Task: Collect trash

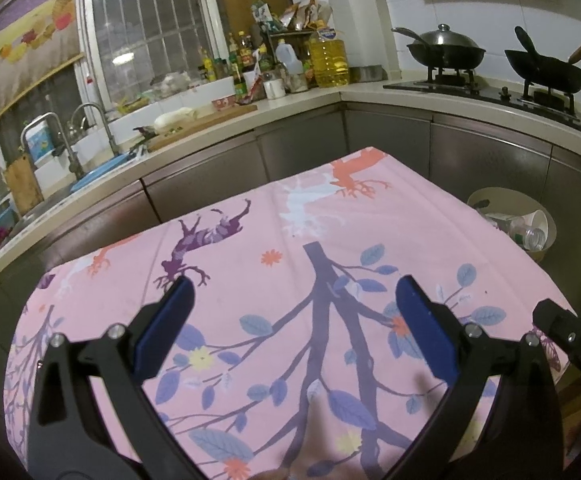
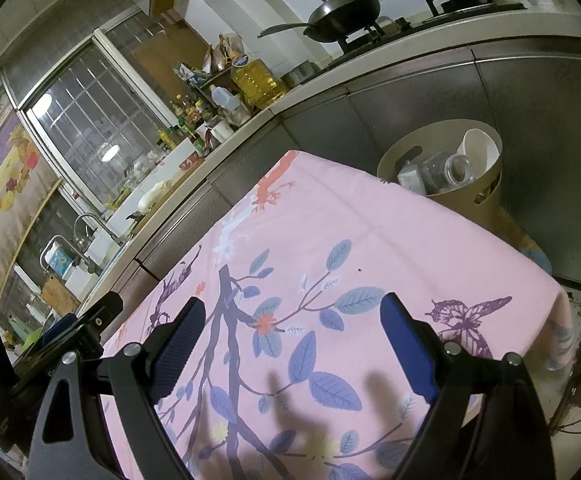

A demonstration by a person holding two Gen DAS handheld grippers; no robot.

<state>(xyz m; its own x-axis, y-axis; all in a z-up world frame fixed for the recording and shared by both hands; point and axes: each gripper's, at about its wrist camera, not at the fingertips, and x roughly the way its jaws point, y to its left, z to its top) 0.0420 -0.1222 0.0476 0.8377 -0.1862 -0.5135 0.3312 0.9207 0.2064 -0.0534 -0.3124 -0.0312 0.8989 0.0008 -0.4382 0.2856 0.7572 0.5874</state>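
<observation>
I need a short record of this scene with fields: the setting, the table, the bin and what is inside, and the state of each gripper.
setting: kitchen; two woks on the stove, sink at left
table: pink floral tablecloth; no trash visible on it
bin: beige trash bin on the floor past the table's far right corner
bin contents: clear plastic bottle, white paper cup, other items unclear
left gripper: jaws open, empty, above the cloth
right gripper: jaws open, empty, above the cloth

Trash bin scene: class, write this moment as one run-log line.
left gripper: open, empty | right gripper: open, empty | tablecloth: no trash visible | trash bin: beside table, holds paper cup, clear bottle
</observation>
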